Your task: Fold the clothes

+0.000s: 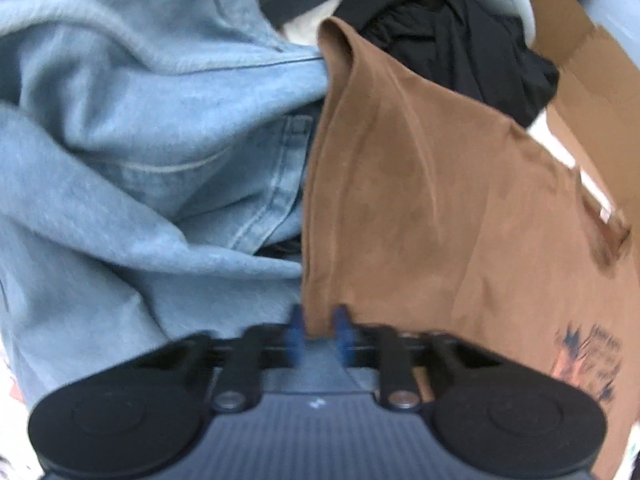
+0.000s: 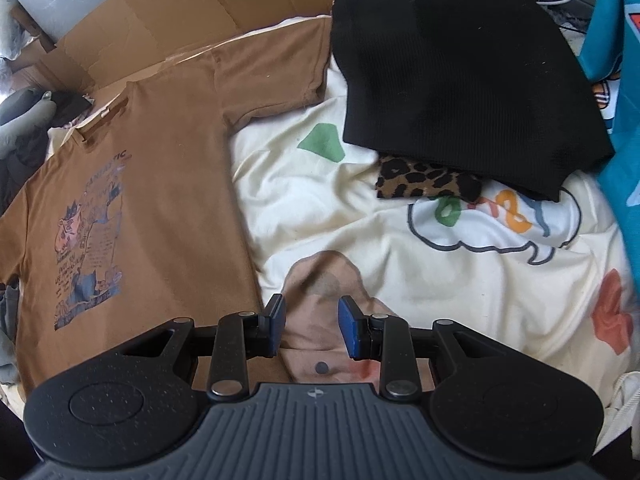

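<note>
Cream cartoon-print bed sheet [image 2: 320, 216], brown T-shirt [image 2: 160, 184] spread flat, folded black garment [image 2: 452, 72], leopard-print piece [image 2: 424, 180]

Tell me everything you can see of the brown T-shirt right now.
The brown T-shirt is soft, cotton-looking, short-sleeved, with a blue-and-pink printed graphic on the chest. It lies mostly flat, print up, on the cream patterned bedsheet, its collar against flattened cardboard. One edge is lifted, pinched in the left tongs, beside pale blue denim.

Brown printed T-shirt [image 2: 168, 168], black folded garment [image 2: 452, 64], leopard-print cloth [image 2: 424, 180].
</note>
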`<state>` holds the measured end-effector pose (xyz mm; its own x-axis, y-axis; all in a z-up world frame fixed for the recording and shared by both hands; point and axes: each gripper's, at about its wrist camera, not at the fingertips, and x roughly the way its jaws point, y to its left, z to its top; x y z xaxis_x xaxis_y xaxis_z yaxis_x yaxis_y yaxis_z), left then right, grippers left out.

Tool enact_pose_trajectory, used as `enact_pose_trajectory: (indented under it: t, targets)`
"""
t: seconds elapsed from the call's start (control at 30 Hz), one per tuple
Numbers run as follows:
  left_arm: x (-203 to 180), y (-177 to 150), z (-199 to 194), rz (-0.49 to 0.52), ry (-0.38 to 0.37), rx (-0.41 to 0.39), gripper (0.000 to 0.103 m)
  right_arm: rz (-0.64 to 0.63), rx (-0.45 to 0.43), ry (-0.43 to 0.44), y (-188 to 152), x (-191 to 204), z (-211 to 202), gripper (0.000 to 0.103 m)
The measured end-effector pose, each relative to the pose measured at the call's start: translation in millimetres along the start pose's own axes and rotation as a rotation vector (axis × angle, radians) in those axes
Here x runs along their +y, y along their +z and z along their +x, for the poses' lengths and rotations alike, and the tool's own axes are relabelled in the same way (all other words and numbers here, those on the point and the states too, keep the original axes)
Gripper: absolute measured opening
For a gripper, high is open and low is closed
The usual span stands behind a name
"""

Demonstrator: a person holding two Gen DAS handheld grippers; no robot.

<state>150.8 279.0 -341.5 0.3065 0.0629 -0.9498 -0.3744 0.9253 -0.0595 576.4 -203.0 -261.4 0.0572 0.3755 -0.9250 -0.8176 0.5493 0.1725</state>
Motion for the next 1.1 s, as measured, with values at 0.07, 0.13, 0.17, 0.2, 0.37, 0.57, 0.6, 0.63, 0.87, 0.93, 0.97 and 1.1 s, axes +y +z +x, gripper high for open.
enact_pose_trajectory:
  t: [0.07,0.13,0.17,0.2,0.37,0.57,0.6,0.63,0.87,0.93,0.97,1.1]
  targets:
    - [-0.3,0.2,-1.2,-0.006,0.009,-0.004,0.011,0.001,-0.003,-0.007,0.7,-2.4,-2.4,0.036]
    - [-2.9,1.1,-5.4,0.042,0.04,-0.019,0.01,0.01,-0.007,-0.01,1.2,-4.6,-3.6,0.036]
    - [-2.4,1.7,-6.7,0.052,0.048,-0.022,0.01,0.014,-0.009,-0.01,1.4,-5.4,-3.8,0.036]
    - [-2.2,2.0,-6.3,0.061,0.05,-0.014,0.01,0.016,-0.01,-0.009,1.7,-5.6,-4.0,0.036]
    - [-4.5,2.2,-5.2,0.09,0.069,0.014,0.019,0.009,-0.022,-0.005,8.2,-2.7,-10.1,0.036]
    - [-7.0,1.6,-14.0,0.117,0.054,-0.006,0.021,-0.067,-0.06,0.008,40.6,12.3,-41.1,0.036]
    - [-7.2,1.7,-15.5,0.122,0.049,-0.009,0.021,-0.083,-0.066,0.008,47.6,16.3,-47.5,0.036]
    - [-7.8,1.6,-17.6,0.131,0.043,-0.018,0.022,-0.099,-0.072,0.008,54.6,20.3,-53.9,0.037]
    - [-19.1,0.7,-50.4,0.155,-0.02,-0.07,0.039,-0.218,-0.108,0.033,98.4,48.1,-97.9,0.045]
    - [-17.7,8.7,-64.2,0.161,-0.041,-0.091,0.047,-0.238,-0.122,0.034,107.6,55.0,-110.9,0.046]
    - [-16.9,12.7,-71.2,0.164,-0.052,-0.102,0.047,-0.247,-0.127,0.037,111.5,58.0,-116.7,0.047]
    - [-18.2,13.8,-89.4,0.207,-0.049,-0.136,0.047,-0.315,-0.12,0.04,128.4,71.0,-130.5,0.048]
